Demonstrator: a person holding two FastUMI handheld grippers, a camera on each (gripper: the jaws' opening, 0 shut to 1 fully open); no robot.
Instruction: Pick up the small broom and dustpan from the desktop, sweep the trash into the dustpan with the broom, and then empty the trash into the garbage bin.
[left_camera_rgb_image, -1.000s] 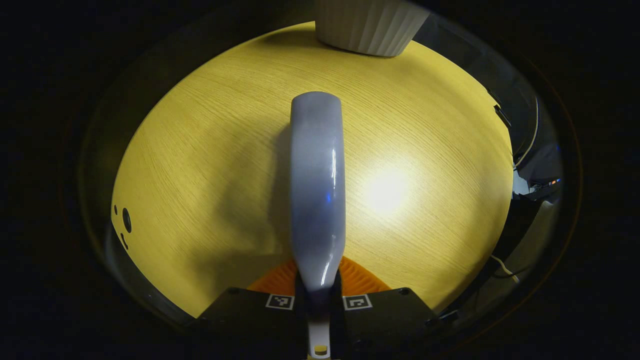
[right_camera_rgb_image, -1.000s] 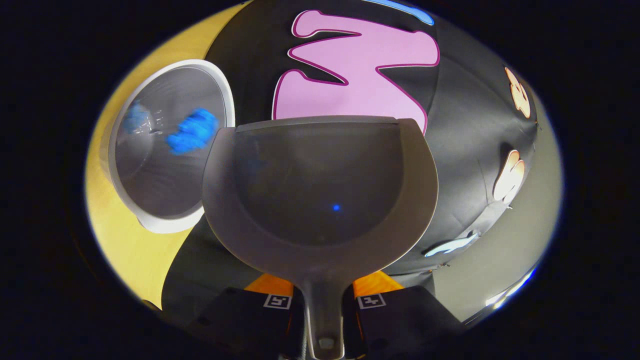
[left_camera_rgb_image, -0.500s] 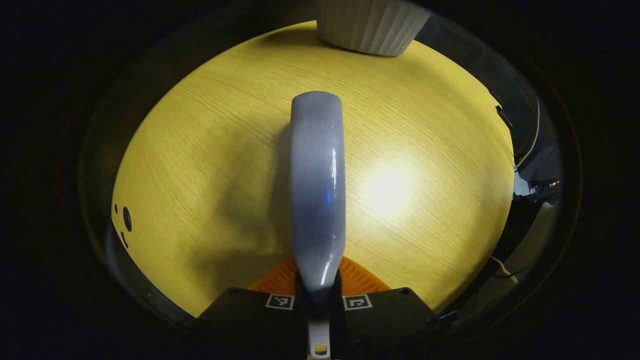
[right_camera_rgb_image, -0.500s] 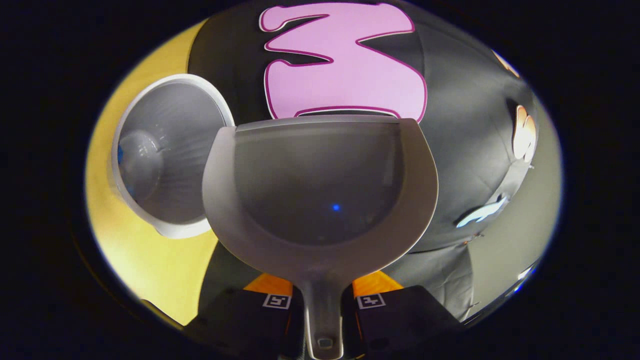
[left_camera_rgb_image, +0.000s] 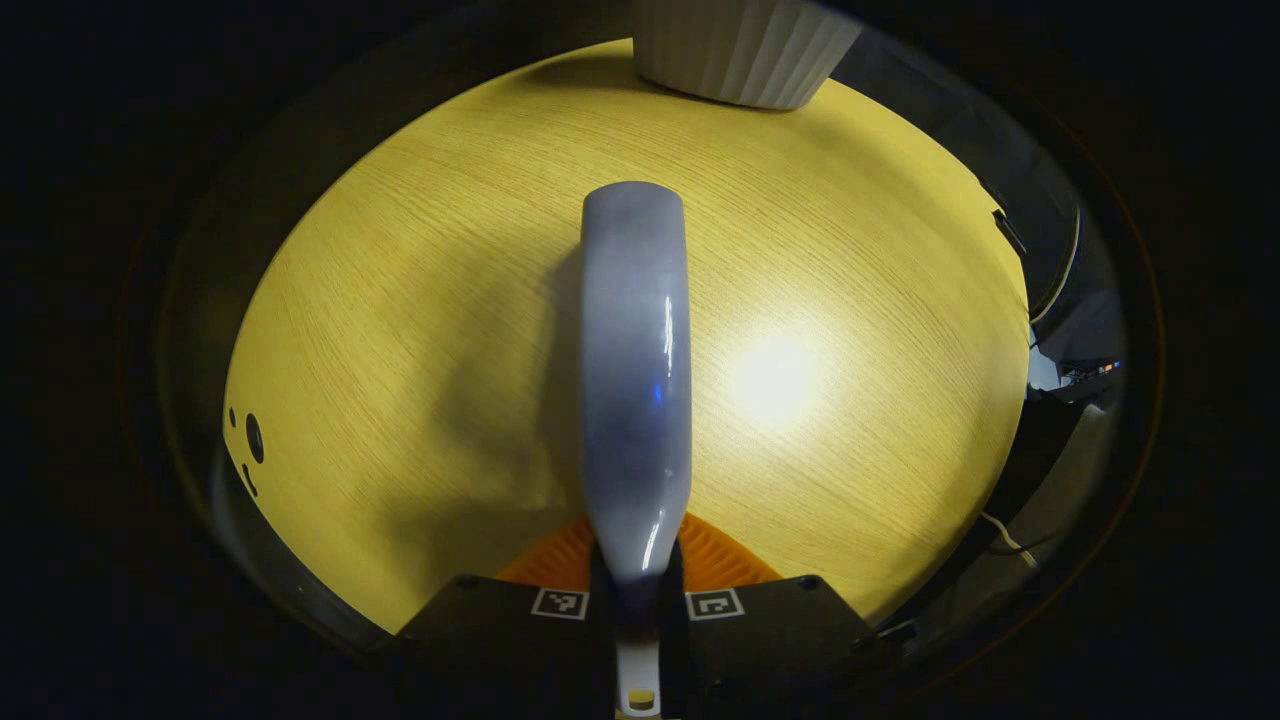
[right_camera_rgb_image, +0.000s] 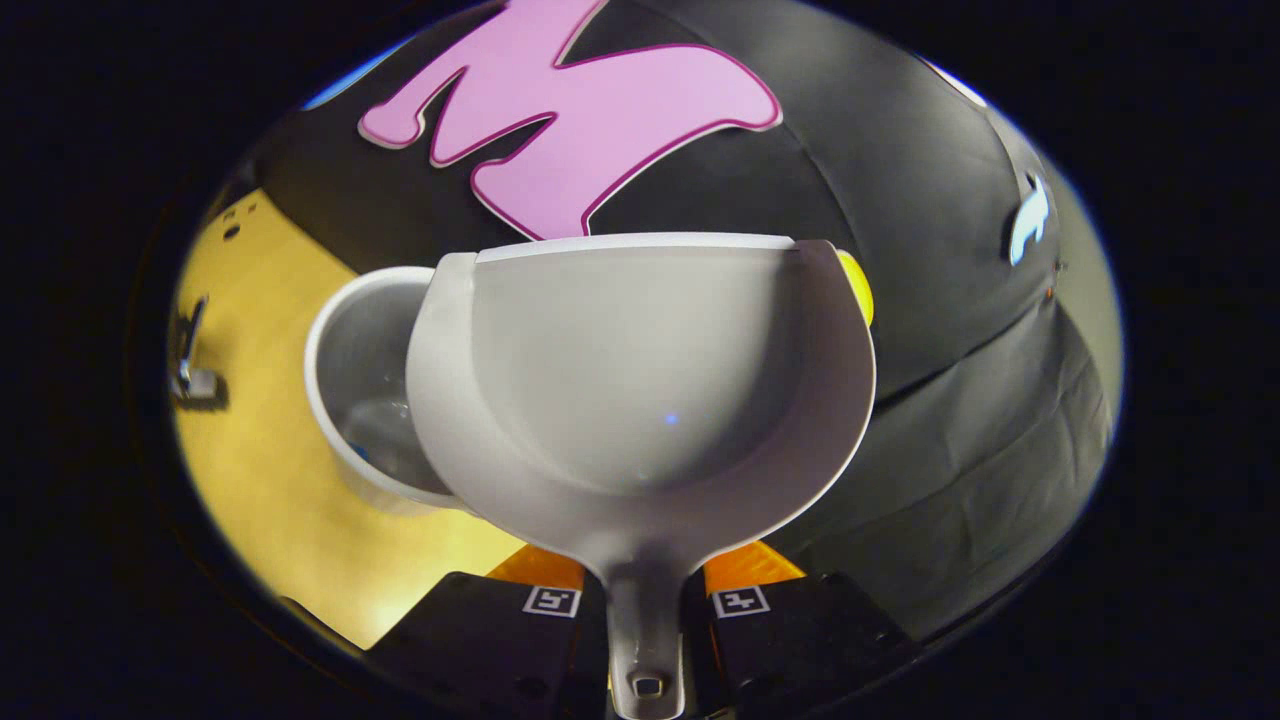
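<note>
In the left gripper view, the left tool (left_camera_rgb_image: 637, 600) is clenched on the handle of the small broom (left_camera_rgb_image: 636, 370), whose pale glossy back runs straight away from the camera above the yellow wood-grain desk (left_camera_rgb_image: 400, 330). A bright glare spot lies on the desk just right of the broom. Beyond the broom's far end, at the desk's far edge, stands the ribbed white garbage bin (left_camera_rgb_image: 740, 50).

In the right gripper view, the right tool (right_camera_rgb_image: 645, 615) grips the stem of the grey dustpan (right_camera_rgb_image: 640, 390), whose scoop faces the camera and looks empty. The bin (right_camera_rgb_image: 365, 390) sits on the desk (right_camera_rgb_image: 260, 450) behind the dustpan's left rim, partly covered by it.

No brand or readable writing shows on the broom, dustpan or bin; each tool carries small square black-and-white markers.
</note>
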